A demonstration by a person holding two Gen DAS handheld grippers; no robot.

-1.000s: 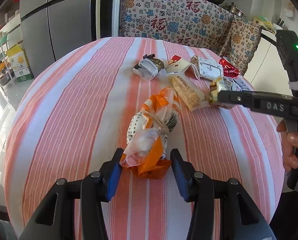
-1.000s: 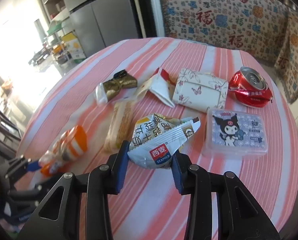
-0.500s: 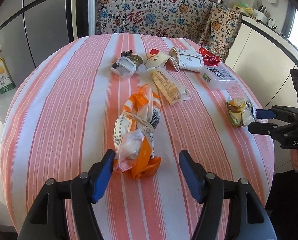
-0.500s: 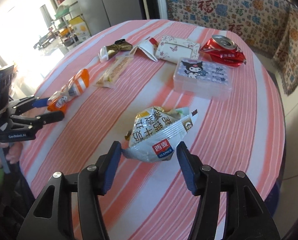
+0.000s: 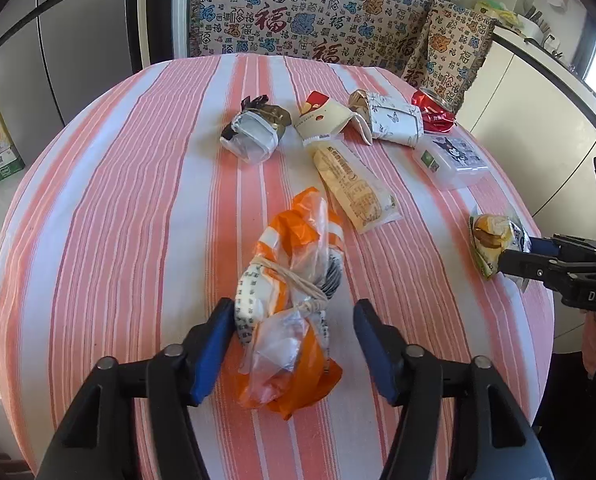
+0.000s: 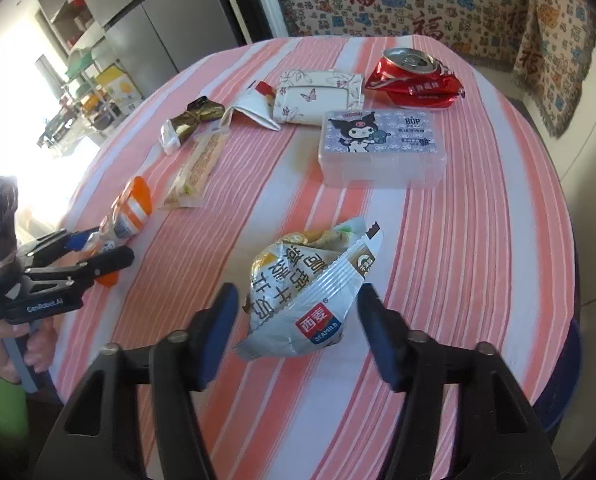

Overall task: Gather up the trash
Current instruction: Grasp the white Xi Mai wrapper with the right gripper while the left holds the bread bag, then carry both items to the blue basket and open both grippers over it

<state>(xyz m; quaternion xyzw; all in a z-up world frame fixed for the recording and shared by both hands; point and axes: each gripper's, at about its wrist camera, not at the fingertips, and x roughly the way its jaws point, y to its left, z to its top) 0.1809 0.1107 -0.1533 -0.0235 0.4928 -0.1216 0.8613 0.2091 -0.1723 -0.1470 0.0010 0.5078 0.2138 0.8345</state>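
An orange and clear plastic bag bundle [image 5: 294, 288], tied with a rubber band, lies on the striped tablecloth [image 5: 138, 200]. It sits between the fingers of my left gripper [image 5: 292, 320]. The jaws are closing; the left pad is at the bundle and cloth shows before the right pad. A crumpled silver snack wrapper [image 6: 310, 292] lies between the fingers of my right gripper [image 6: 298, 308]. Those jaws are closing too, with slim gaps at the pads. The left wrist view shows the wrapper [image 5: 492, 240] near the table's right edge.
Further back lie a crushed red can [image 6: 414, 80], a clear cartoon-printed box [image 6: 382, 148], a floral tissue pack [image 6: 318, 96], a flattened paper cup [image 6: 254, 110], a gold foil wrapper [image 6: 190, 120] and a long beige packet [image 6: 198, 168]. A patterned sofa throw [image 5: 318, 20] stands behind.
Both grippers, shut on their items a second ago, opened and now narrow again. The right gripper carried the wrapper away from the pile toward the table's right edge.
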